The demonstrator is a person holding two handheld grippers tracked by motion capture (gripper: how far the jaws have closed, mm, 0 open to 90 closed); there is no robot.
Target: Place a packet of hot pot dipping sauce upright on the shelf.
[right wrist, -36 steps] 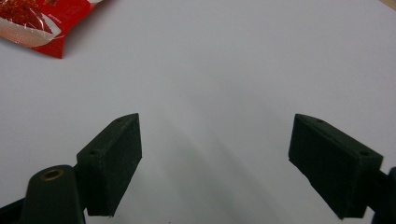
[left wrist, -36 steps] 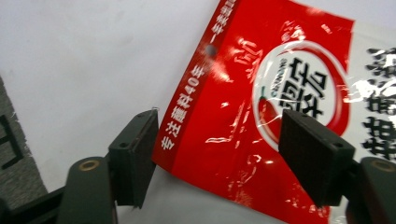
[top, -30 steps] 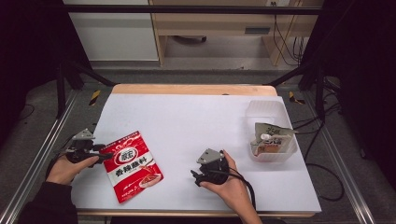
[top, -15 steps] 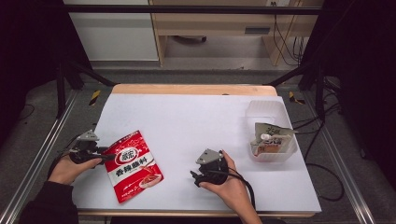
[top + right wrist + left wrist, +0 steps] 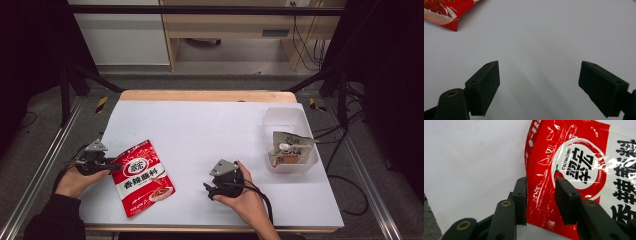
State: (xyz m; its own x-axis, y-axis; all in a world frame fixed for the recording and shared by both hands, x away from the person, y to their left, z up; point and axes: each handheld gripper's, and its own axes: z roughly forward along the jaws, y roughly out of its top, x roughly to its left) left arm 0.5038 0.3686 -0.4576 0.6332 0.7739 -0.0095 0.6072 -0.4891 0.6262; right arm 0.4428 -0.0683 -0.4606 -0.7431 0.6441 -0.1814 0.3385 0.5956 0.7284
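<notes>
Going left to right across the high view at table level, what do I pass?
Left claw → red seasoning packet → right claw → clear plastic container holding an opened packet.

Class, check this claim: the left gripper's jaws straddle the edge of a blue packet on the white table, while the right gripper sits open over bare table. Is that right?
Not quite: the packet is red, not blue, as the left gripper view shows. The rest stands: the left gripper has just been closing around its edge, and the right gripper is open over the white table.

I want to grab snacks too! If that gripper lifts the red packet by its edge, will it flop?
Probably: the red packet looks like thin, crinkled film, so it may droop. Its glossy surface could slip between the left gripper pads, which have just been closing around its edge.
</notes>
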